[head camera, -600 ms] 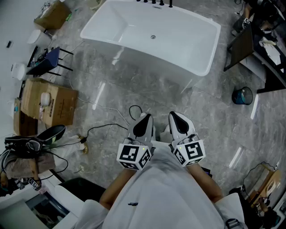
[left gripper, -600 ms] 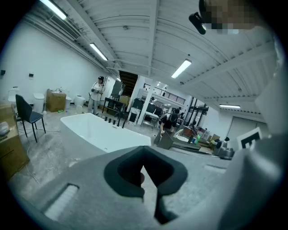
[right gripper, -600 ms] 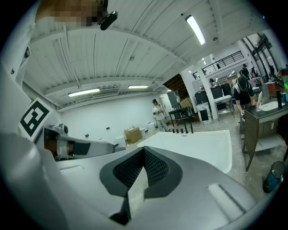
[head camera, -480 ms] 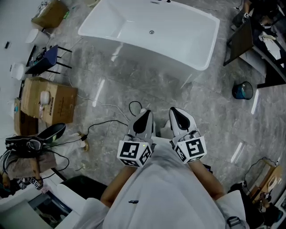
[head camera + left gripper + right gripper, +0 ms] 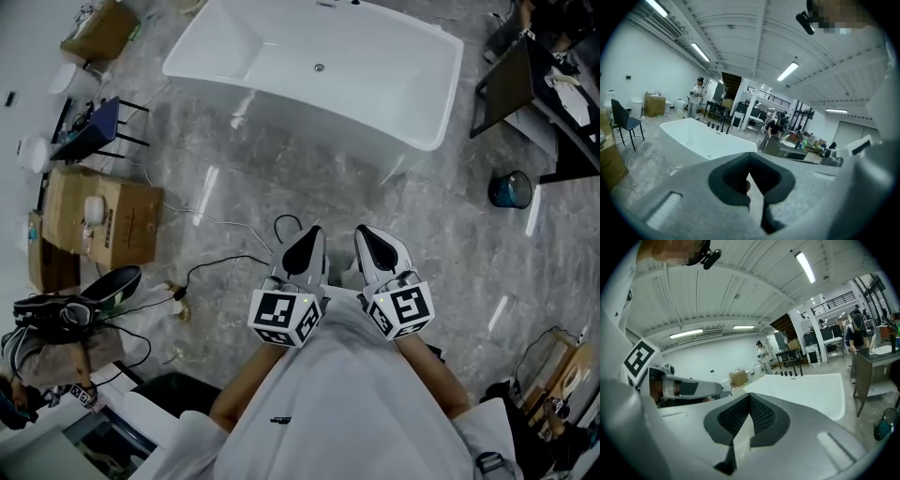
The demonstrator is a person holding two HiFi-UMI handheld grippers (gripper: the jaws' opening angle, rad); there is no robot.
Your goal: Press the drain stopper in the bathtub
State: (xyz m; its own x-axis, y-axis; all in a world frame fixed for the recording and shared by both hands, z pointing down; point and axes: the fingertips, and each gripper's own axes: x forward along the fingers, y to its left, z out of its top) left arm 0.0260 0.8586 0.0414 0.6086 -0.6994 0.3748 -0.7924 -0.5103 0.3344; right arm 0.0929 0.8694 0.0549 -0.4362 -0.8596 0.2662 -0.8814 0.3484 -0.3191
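White bathtub (image 5: 375, 84) lies at 12 o'clock in the head view, its drain stopper (image 5: 319, 67) a small dot on the tub bottom, well apart from both claws; since a moment ago the tub has slid slightly up the frame. At 6 o'clock the left claw (image 5: 307, 239) and the right claw (image 5: 367, 239) hang side by side over the grey floor (image 5: 450, 234), each closed on nothing, placed as before.
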